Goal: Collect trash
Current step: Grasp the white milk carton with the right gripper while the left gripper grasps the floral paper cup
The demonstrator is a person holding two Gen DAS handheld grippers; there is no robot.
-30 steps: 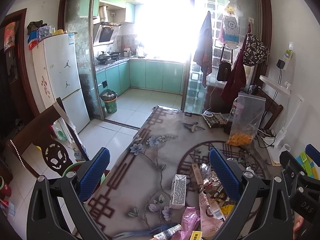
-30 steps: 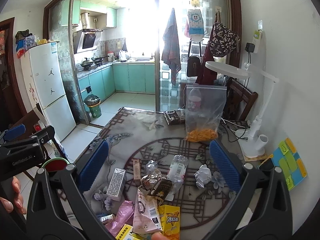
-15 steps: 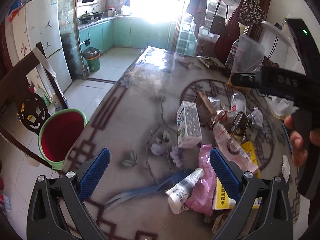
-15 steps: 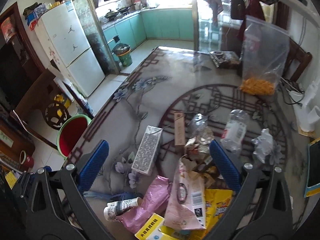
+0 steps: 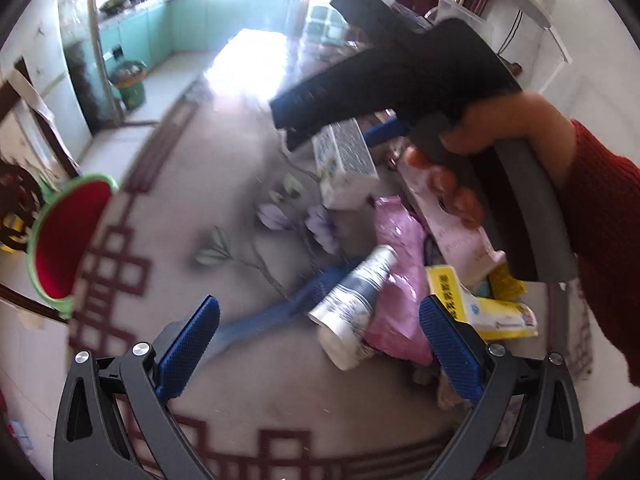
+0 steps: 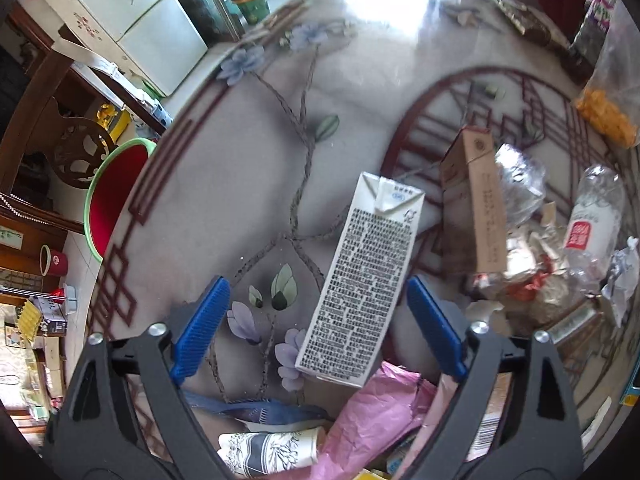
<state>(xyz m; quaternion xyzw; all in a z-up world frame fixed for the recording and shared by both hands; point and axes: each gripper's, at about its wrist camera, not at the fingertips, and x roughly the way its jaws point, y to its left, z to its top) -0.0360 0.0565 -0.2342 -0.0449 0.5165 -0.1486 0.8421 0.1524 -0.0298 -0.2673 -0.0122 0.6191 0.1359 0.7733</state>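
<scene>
A white milk carton (image 6: pixel 360 280) lies on the patterned table (image 6: pixel 248 184) between the open fingers of my right gripper (image 6: pixel 318 326), untouched as far as I can tell. It also shows in the left wrist view (image 5: pixel 344 160), under the right gripper's body. My left gripper (image 5: pixel 318 346) is open over a paper cup (image 5: pixel 356 300) lying on a pink wrapper (image 5: pixel 400 272). A red bin with a green rim (image 6: pixel 114 196) stands on the floor left of the table (image 5: pixel 60 240).
More trash lies on the right: a brown carton (image 6: pixel 476 204), a plastic bottle (image 6: pixel 592 224), crumpled foil, yellow packets (image 5: pixel 480 304). A bag with orange snacks (image 6: pixel 608 112) is at the far right. A wooden chair (image 6: pixel 76 152) stands by the bin.
Both grippers have dropped close to the table. The right gripper now straddles the milk carton. The left gripper has moved over the cup and pink wrapper.
</scene>
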